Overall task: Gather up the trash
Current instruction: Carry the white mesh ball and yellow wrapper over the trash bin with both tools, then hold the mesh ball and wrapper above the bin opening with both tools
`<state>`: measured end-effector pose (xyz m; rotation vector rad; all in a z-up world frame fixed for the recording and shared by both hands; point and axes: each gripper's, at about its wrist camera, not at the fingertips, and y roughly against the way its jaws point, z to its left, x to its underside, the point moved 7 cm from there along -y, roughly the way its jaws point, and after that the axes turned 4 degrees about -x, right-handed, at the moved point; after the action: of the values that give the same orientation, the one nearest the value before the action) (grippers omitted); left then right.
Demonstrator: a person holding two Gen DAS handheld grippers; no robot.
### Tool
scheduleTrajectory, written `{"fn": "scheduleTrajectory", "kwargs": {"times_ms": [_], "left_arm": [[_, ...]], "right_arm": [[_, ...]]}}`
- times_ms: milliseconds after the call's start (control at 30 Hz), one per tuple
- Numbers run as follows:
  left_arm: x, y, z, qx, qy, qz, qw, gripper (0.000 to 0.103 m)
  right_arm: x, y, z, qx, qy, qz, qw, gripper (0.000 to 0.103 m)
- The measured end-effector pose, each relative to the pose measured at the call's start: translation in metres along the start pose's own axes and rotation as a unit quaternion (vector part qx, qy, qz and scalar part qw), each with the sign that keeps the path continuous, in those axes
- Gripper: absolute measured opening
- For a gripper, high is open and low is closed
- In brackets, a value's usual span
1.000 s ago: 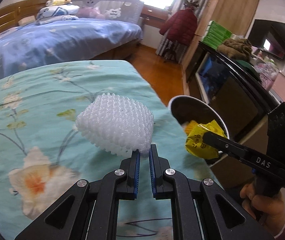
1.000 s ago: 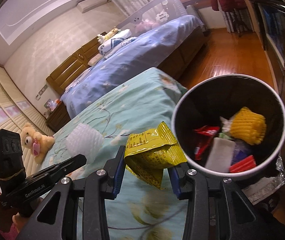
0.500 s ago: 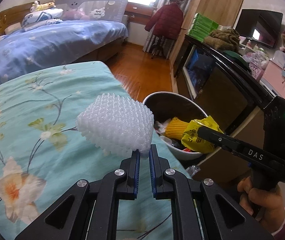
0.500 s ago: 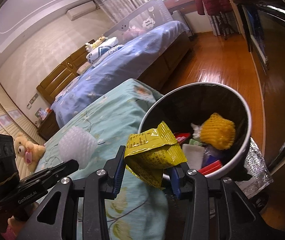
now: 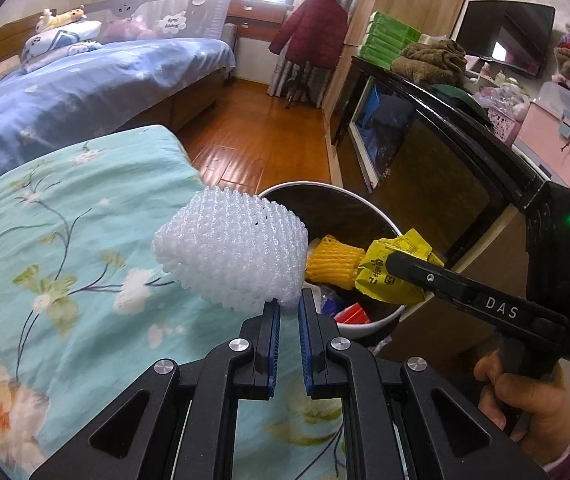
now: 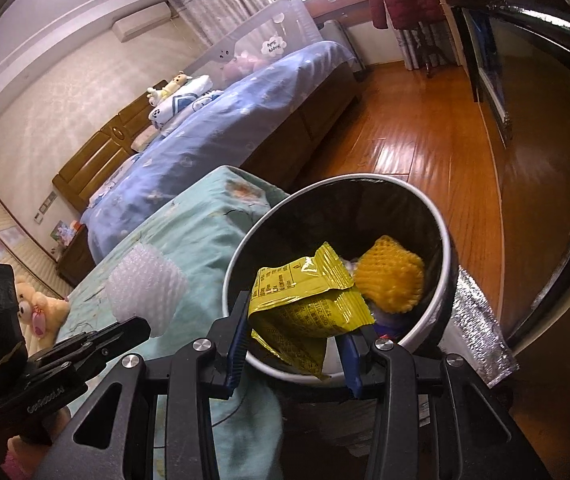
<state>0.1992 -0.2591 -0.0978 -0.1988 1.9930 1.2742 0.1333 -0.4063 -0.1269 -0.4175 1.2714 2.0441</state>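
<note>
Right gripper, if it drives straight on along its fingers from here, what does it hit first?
Most likely the trash already in the trash bin: the right gripper, shut on the yellow wrapper, points over the near rim into the opening, toward the yellow foam net. Depth is unclear; the rim could catch first.

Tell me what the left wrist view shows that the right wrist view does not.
Left wrist only: the person's hand on the right gripper's handle, and a dark television.

Right wrist only: a beige teddy bear and crumpled silver foil.

Both: white foam net, yellow snack wrapper, and round black-lined trash bin holding a yellow foam net.
</note>
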Motion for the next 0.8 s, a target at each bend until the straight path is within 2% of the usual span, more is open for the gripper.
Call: {"fn": "scheduleTrajectory", "kwargs": {"times_ms": [800], "left_arm": [[-0.021,-0.037,-0.021,-0.002,-0.028,0.014,0.9995,0.008]], "right_arm": [[-0.019,-0.015,-0.02,0.02,-0.002,0.02,1.0,0.04]]}}
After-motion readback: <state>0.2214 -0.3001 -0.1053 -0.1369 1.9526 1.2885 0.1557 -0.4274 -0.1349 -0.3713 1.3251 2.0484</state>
